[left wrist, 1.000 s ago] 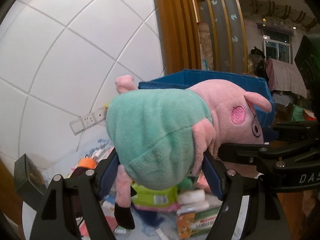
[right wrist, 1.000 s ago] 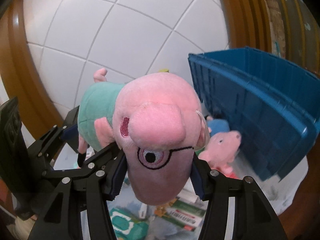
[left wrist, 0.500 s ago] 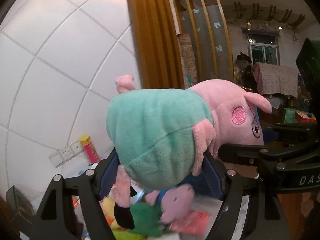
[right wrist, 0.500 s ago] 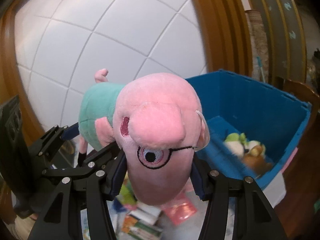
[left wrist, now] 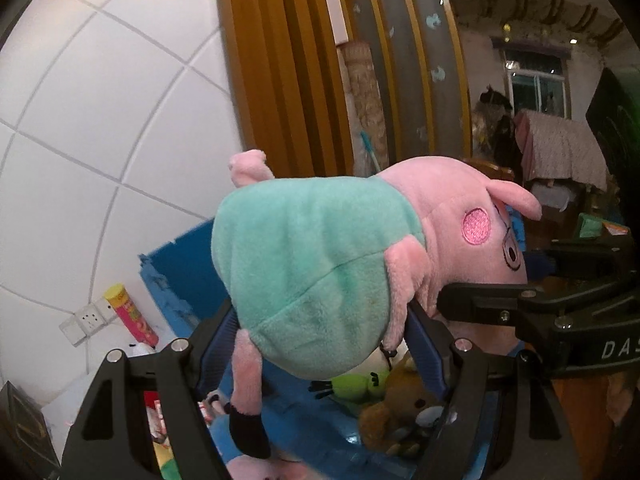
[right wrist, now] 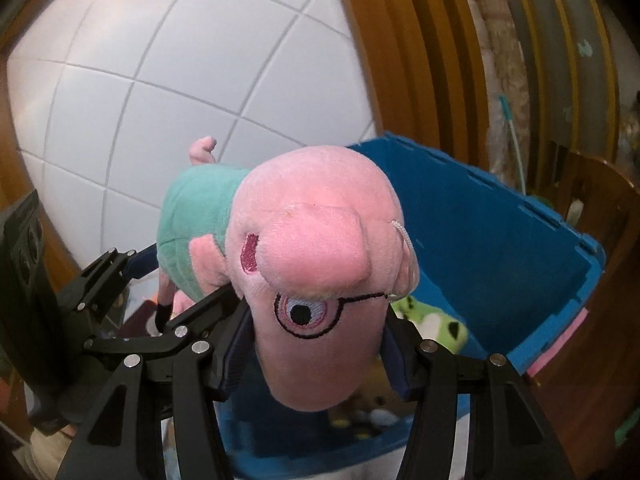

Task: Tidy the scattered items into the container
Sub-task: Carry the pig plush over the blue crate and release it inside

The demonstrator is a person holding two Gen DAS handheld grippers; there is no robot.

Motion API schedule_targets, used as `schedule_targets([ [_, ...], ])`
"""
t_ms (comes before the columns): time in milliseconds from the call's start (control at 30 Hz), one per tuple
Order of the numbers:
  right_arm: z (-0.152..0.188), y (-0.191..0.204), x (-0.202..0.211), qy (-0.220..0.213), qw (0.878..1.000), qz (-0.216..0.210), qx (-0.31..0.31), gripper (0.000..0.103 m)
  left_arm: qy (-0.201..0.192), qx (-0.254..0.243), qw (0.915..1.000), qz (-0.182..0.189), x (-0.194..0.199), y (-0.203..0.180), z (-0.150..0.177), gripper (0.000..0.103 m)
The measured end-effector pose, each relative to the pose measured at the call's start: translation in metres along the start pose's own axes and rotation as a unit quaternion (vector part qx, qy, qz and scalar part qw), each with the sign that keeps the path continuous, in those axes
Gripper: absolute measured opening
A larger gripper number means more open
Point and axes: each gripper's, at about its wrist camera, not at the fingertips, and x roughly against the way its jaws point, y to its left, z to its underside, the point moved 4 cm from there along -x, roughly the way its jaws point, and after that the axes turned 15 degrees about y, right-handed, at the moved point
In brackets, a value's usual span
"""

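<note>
Both grippers hold one pink pig plush in a teal shirt (left wrist: 320,272), in the air above the blue bin (right wrist: 500,248). My left gripper (left wrist: 320,344) is shut on its teal body. My right gripper (right wrist: 320,344) is shut on its pink head (right wrist: 320,280). The right gripper also shows at the right of the left wrist view (left wrist: 520,304). The bin's left wall (left wrist: 176,264) shows below the plush. Inside lie a green plush (right wrist: 432,320) and a brown bear plush (left wrist: 400,408).
A white tiled wall (right wrist: 160,80) stands behind, with wooden slats (left wrist: 288,80) to its right. A yellow and pink snack tube (left wrist: 128,316) and a wall socket (left wrist: 84,320) are left of the bin. Loose packets (left wrist: 160,432) lie low left.
Both grippers carried the pig plush to the right, from over the scattered packets to above the open bin. The bin's inside now lies right under the plush. The grips have not changed.
</note>
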Motion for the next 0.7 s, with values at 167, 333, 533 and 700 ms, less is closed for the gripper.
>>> schedule_targets([
  [167,-0.004,-0.038,-0.023,0.034,0.999,-0.019,-0.009,0.056,0.053,0.004,0.9986,-0.002,-0.035,-0.010,-0.008,0.078],
  [333,-0.010,-0.058,-0.041,0.055,0.998,-0.028,-0.012,0.058,0.078,0.012,0.9968,-0.008,-0.052,-0.012,-0.009,0.082],
  [533,-0.015,-0.068,-0.043,0.044,0.999,-0.010,-0.020,0.084,0.080,0.018,0.9965,-0.013,-0.057,-0.015,-0.009,0.099],
  [700,-0.020,-0.073,-0.044,0.043,0.999,0.000,-0.029,0.094,0.083,0.022,0.9962,-0.015,-0.063,-0.011,-0.011,0.099],
])
